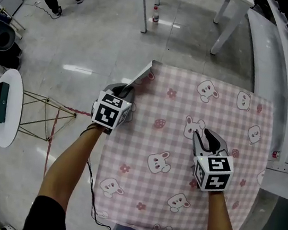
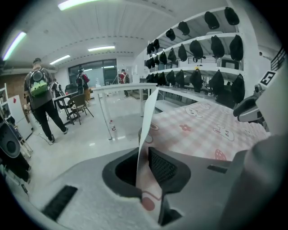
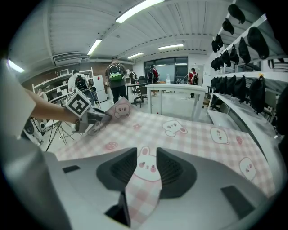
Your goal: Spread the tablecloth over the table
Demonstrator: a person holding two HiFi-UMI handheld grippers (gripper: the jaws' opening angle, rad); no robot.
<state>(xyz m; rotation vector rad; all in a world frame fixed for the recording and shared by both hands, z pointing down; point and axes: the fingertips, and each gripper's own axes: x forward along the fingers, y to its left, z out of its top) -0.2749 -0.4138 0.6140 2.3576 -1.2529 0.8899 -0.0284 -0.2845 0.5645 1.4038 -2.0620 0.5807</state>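
- The tablecloth [image 1: 178,170] lies over most of the bench and hides it. Its left edge is lifted, and the corner toward the upper left of the head view stands up in a flap.
- The left tool [image 2: 145,166] is pressed together on that raised left edge, with only a thin strip of cloth between its pads. A bite this shallow may slip out if the edge is tugged toward the left of the frame, and the flap would then drop back folded.
- The right tool [image 3: 145,168] pinches a bunched fold printed with a rabbit, right of the cloth's middle in the head view. Pulling from there would likely drag a ridge across the bench instead of flattening it. Letting go without smoothing probably leaves a crease.
- With both tools gripping, pulling them apart too hard could shift the whole cloth. Its right edge already sits close to the white ledge [image 1: 281,164] at the right of the frame, and its lower edge hangs near the person. The overhang may therefore end up uneven, or one side of the bench may be left bare.
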